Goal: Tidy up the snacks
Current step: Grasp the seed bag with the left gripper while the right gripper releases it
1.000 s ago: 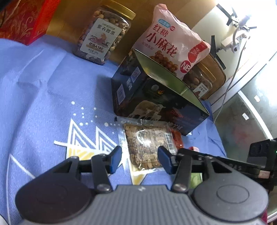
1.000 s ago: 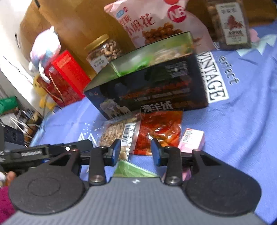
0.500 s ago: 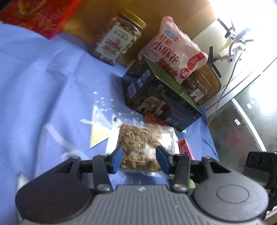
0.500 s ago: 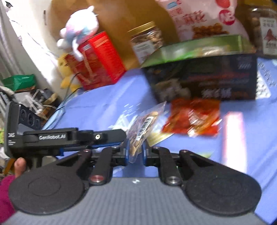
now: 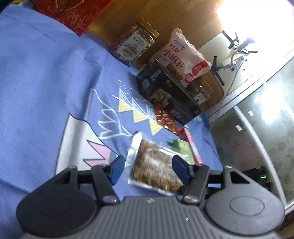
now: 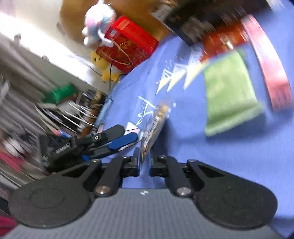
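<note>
My right gripper [image 6: 144, 163] is shut on the edge of a clear packet of nuts [image 6: 153, 128] and holds it above the blue cloth. The same packet [image 5: 156, 169] hangs between the open jaws of my left gripper [image 5: 148, 170] without being clamped. A dark open snack box [image 5: 169, 92] stands at the back with a red snack packet [image 5: 164, 120] before it. A green packet [image 6: 229, 103] and a pink box [image 6: 266, 60] lie on the cloth. The right wrist view is blurred.
A jar of nuts [image 5: 134, 46], a pink snack bag [image 5: 182, 57] and a red gift bag [image 5: 73, 14] stand at the back of the blue cloth [image 5: 46, 82]. The table's right edge drops to a tiled floor [image 5: 257, 137]. Plush toys [image 6: 99, 23] and clutter sit left.
My right gripper has lifted the nut packet and swung it back and left, away from the box. My left gripper has opened wider and pulled back from the box.
</note>
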### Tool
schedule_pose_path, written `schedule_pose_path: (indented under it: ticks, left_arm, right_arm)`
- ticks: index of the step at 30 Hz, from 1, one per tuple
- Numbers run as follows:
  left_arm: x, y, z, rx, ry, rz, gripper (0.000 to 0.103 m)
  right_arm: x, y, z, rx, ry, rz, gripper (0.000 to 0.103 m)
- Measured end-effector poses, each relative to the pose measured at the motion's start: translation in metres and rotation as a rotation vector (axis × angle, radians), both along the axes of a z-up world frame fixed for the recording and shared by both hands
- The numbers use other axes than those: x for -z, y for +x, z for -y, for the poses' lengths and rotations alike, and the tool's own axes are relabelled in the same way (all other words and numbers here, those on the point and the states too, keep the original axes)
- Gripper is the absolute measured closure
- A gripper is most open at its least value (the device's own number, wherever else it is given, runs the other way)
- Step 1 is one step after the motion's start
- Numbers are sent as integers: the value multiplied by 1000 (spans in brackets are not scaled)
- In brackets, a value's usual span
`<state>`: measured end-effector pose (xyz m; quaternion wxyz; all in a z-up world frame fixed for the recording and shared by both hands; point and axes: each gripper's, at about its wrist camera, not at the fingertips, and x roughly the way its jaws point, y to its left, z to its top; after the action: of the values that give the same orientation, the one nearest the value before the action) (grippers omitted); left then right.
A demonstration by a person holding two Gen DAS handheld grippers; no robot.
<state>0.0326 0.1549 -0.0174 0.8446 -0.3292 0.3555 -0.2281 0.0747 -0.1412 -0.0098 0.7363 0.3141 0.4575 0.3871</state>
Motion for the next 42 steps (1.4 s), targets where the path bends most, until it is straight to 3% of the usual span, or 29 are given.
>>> schedule_pose_path:
  ticks: [7, 11, 16, 18, 20, 23, 28, 34, 38, 42]
  left_arm:
    - [2, 4, 20, 72, -32, -24, 43]
    - [5, 5, 27, 90, -48, -40, 39]
    - [7, 5, 30, 108, -100, -61, 40]
    - [7, 5, 35, 130, -116, -62, 48]
    - [5, 6, 43, 139, -96, -62, 67]
    - [3, 6, 48, 122, -39, -51, 78]
    - [1, 5, 52, 131, -2, -42, 79]
    - [-3, 4, 62, 152, 97, -19, 79]
    - [-4, 6, 63, 154, 118, -4, 79]
    - [-21, 14, 63, 157, 124, 50, 79]
  right_arm:
    - [32, -7, 41, 97, 282, -238, 94]
    - [40, -12, 57, 127, 426, -301, 94]
    - [41, -15, 70, 139, 508, -328, 94]
    - [39, -15, 69, 127, 500, -320, 94]
    - [37, -15, 67, 106, 491, -314, 94]
    - [32, -14, 66, 108, 414, -272, 94]
    - [22, -17, 64, 126, 280, -180, 94]
    - [-5, -26, 40, 104, 1, 44, 92]
    - [-3, -25, 33, 91, -68, 98, 92]
    - [-6, -16, 38, 80, -61, 139, 92]
